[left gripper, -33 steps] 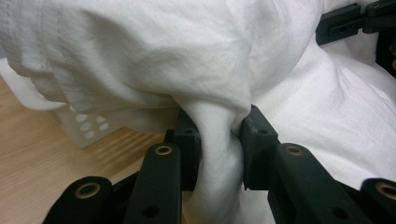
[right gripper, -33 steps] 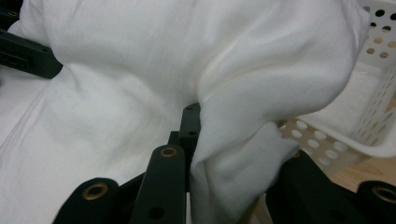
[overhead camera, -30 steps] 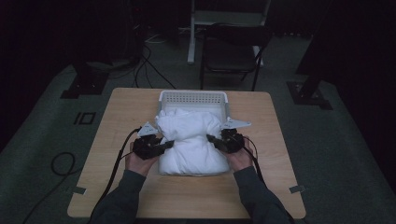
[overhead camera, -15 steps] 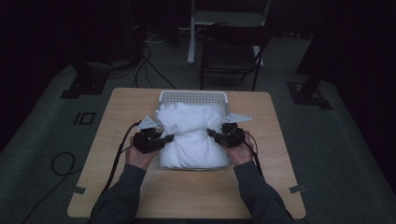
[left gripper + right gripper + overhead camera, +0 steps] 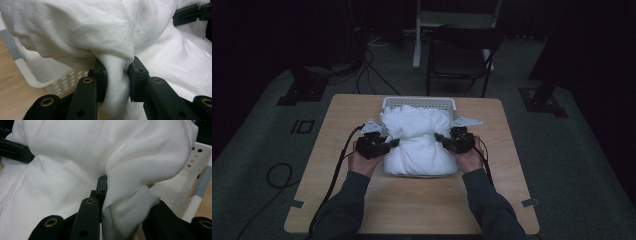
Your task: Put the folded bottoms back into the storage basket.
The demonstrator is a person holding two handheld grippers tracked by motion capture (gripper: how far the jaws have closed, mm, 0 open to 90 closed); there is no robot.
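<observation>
A white cloth [image 5: 417,137] lies bunched on the table, its far part over a white perforated basket [image 5: 418,101]. My left gripper [image 5: 396,143] holds the cloth's left side; in the left gripper view a thick fold of the cloth [image 5: 116,72] is pinched between the jaws. My right gripper [image 5: 438,137] holds the right side; in the right gripper view a wad of the cloth [image 5: 125,202] fills the jaws. The basket's wall [image 5: 37,78] shows under the fabric, and its rim [image 5: 200,182] at the right.
The wooden table [image 5: 412,205] has bare room in front of the cloth and at both sides. A dark chair [image 5: 459,55] stands behind the table. Cables trail from the left gripper over the table's left edge to the floor.
Both grippers have carried the cloth a little away from the person, toward the basket. The near edge of the cloth has shifted back with them.
</observation>
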